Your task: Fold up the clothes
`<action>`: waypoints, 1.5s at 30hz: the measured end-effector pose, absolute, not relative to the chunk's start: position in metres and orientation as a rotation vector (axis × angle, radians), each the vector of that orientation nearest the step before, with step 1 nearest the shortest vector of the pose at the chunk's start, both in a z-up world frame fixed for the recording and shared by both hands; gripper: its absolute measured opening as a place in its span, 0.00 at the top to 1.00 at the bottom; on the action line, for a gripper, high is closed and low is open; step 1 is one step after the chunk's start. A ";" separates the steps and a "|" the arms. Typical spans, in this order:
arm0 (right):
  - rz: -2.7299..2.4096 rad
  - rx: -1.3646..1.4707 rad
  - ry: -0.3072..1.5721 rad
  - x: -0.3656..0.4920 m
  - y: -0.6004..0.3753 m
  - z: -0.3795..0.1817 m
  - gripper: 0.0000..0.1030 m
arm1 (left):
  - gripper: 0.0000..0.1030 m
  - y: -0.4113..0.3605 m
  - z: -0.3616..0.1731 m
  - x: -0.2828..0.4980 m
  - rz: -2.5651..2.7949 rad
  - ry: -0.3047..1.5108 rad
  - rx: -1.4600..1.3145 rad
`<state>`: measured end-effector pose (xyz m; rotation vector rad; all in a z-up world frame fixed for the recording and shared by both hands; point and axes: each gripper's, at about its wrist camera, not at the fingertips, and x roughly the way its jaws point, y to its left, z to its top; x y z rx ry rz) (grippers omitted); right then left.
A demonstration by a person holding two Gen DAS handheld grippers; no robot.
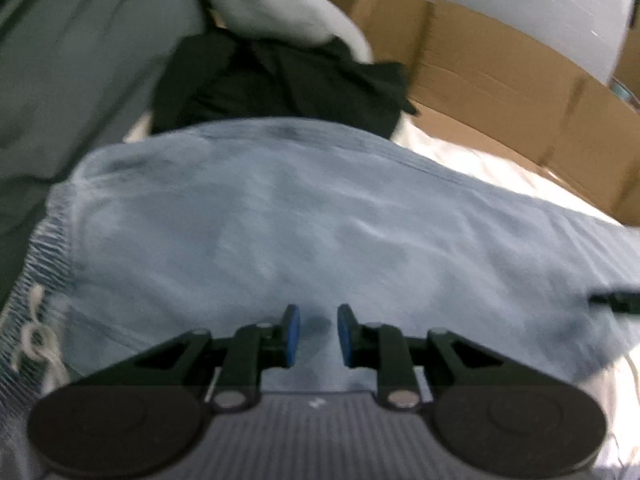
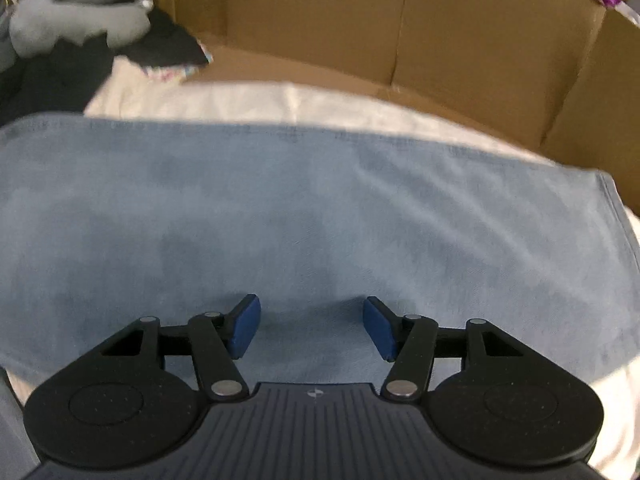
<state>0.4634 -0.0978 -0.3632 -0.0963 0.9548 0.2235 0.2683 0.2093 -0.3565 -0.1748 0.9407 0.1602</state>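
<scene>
Seemingly mid-fold, the blue shorts [image 2: 304,208] lie spread flat on the white sheet [image 2: 280,102] beside the cardboard box [image 2: 460,36], with the left claw [image 1: 319,334] narrowly parted and the right claw [image 2: 312,326] wide apart, both empty above the cloth; whichever edge gets folded needs pinching.

Blurred blue garment [image 1: 304,216] cut off at both views' left edges, dark clothes [image 1: 280,84] behind indistinct

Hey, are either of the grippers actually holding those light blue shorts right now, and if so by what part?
Neither. Both the left gripper and right gripper are open over the flat blue shorts, with nothing between their pads.
</scene>
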 end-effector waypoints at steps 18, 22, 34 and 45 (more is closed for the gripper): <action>0.560 -0.268 0.853 0.578 -0.042 -0.361 0.38 | 0.79 0.179 -0.399 0.280 0.090 1.083 -0.213; 0.752 -0.361 0.804 0.589 -0.008 -0.363 0.38 | 0.79 0.179 -0.402 0.282 0.076 1.077 -0.210; 0.971 -0.561 0.847 0.602 0.055 -0.371 0.79 | 0.81 0.208 -0.369 0.297 0.073 1.023 -0.301; 0.906 -0.627 0.839 0.599 0.068 -0.367 0.95 | 0.79 0.299 -0.349 0.345 0.368 0.866 -0.206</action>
